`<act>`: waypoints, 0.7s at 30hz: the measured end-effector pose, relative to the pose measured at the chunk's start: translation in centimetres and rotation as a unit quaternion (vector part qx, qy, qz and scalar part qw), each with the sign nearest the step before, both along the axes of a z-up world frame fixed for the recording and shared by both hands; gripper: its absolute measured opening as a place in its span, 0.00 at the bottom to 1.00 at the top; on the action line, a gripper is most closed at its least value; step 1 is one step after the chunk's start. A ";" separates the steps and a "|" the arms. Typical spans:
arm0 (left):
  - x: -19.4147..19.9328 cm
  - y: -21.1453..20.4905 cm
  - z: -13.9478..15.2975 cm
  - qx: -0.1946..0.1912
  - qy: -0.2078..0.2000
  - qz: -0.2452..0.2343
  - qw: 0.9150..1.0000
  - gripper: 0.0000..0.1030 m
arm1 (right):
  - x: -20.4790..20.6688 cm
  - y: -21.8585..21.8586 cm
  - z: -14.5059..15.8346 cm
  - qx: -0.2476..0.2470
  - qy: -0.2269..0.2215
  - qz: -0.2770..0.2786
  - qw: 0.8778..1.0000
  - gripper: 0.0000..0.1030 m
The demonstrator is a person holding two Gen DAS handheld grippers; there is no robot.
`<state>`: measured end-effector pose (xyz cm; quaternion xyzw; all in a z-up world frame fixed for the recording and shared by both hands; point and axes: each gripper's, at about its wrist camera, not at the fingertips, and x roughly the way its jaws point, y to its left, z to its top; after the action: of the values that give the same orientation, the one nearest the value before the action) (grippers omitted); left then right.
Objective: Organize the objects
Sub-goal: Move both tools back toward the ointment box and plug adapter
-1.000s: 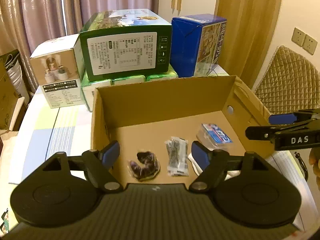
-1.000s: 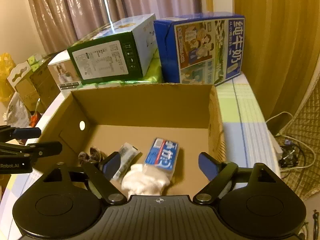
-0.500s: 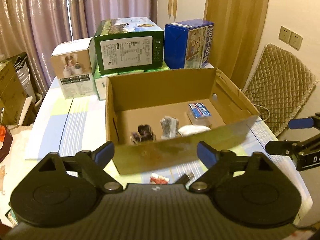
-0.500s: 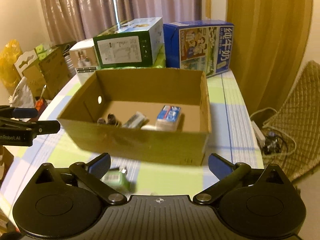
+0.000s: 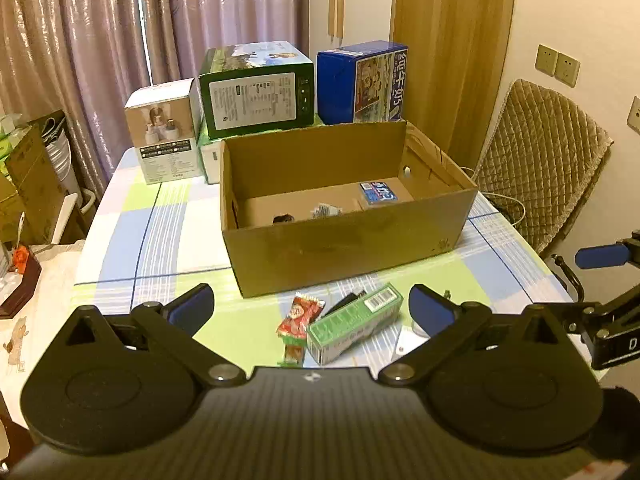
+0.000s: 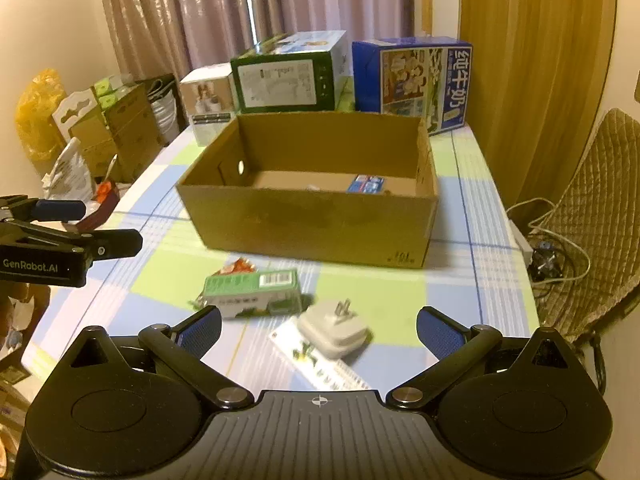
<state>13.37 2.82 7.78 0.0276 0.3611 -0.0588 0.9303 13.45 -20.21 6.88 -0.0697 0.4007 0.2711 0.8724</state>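
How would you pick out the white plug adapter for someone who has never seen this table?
Start at the open cardboard box on the checked tablecloth. On the cloth in front of it, right of the green carton, lies the white plug adapter. It alone has two metal prongs sticking up.

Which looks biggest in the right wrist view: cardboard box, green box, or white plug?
1. Cardboard box, by far the biggest.
2. Green box.
3. White plug, a bit smaller than the green box, though it sits nearer the camera, so those two are close.
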 end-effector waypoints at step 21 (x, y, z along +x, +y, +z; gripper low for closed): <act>-5.3 0.4 -2.4 -0.021 0.029 0.008 0.999 0.99 | -3.6 -1.9 -2.3 -0.023 0.006 -0.007 1.000 0.98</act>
<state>8.06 3.23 5.39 0.0035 0.3866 -0.0595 0.9203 9.87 -22.09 4.61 -0.0850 0.4123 0.2560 0.8702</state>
